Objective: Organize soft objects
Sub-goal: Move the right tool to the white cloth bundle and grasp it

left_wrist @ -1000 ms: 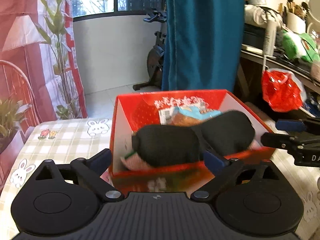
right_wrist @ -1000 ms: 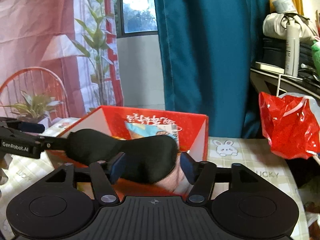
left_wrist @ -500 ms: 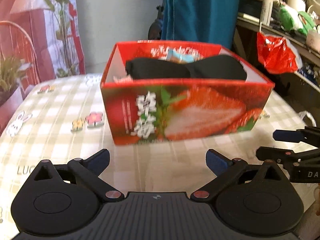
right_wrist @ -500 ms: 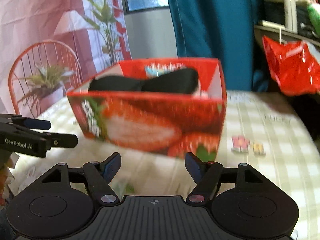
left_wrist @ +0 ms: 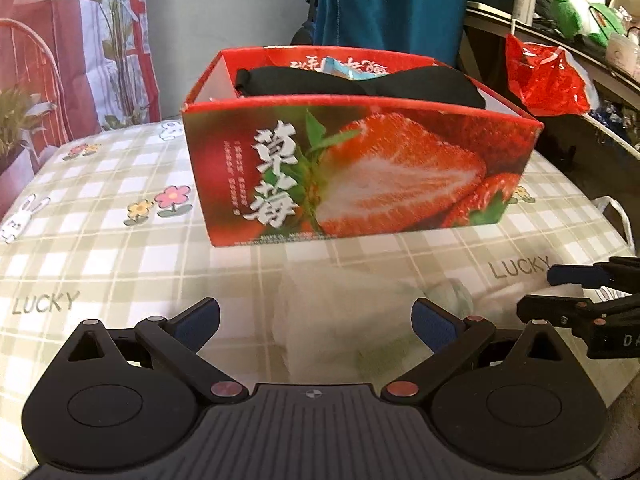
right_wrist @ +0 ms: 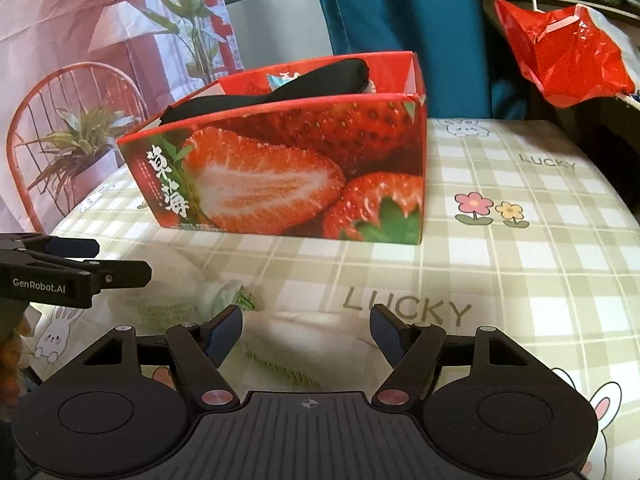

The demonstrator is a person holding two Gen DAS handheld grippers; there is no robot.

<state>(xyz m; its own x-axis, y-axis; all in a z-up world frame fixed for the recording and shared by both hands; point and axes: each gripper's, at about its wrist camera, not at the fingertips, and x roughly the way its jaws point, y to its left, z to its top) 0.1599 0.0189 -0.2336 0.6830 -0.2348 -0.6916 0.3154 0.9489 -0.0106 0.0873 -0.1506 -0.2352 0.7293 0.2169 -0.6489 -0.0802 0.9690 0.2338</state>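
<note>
A red strawberry-print box (left_wrist: 360, 176) (right_wrist: 288, 176) stands on the checked tablecloth (left_wrist: 100, 240). A black eye mask (left_wrist: 360, 80) (right_wrist: 280, 88) lies across its top, over a light blue packet. My left gripper (left_wrist: 316, 320) is open, low over the table in front of the box. A pale white soft item with green marks (left_wrist: 360, 312) (right_wrist: 224, 300) lies on the cloth between and just beyond its fingers. My right gripper (right_wrist: 306, 328) is open too, with nothing pressed between its pads, to the right of that item. Each gripper shows at the edge of the other's view.
A red plastic bag (left_wrist: 548, 80) (right_wrist: 560, 60) hangs from a cluttered shelf on the right. A red wire chair with a plant (right_wrist: 52, 128) stands beyond the table's left edge. A teal curtain (left_wrist: 392, 4) hangs behind the box.
Both grippers held the black mask over the box a second ago. The mask now lies in the box, and both grippers have drawn back and sunk to the table in front of it.
</note>
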